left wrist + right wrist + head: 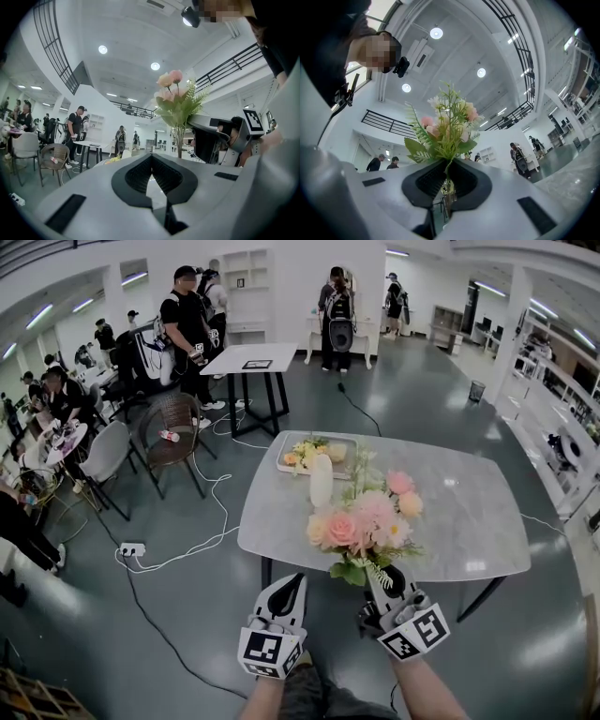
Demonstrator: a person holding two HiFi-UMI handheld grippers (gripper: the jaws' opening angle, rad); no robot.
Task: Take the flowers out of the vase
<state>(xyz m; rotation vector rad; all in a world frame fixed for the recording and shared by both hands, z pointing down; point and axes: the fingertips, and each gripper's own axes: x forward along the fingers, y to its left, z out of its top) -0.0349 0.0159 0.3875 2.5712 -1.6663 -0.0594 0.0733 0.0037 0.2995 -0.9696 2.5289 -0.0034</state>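
A bouquet of pink and cream flowers with green fern leaves hangs over the near edge of the grey table, clear of the vase. My right gripper is shut on its stems, and in the right gripper view the bouquet rises straight out of the right gripper. The white vase stands upright farther back on the table. My left gripper is shut and holds nothing, below the table's near edge. From the left gripper view the bouquet shows at the upper right.
A tray with more flowers lies behind the vase. A black-legged white table, chairs and several people stand beyond and to the left. Cables and a power strip lie on the floor at the left.
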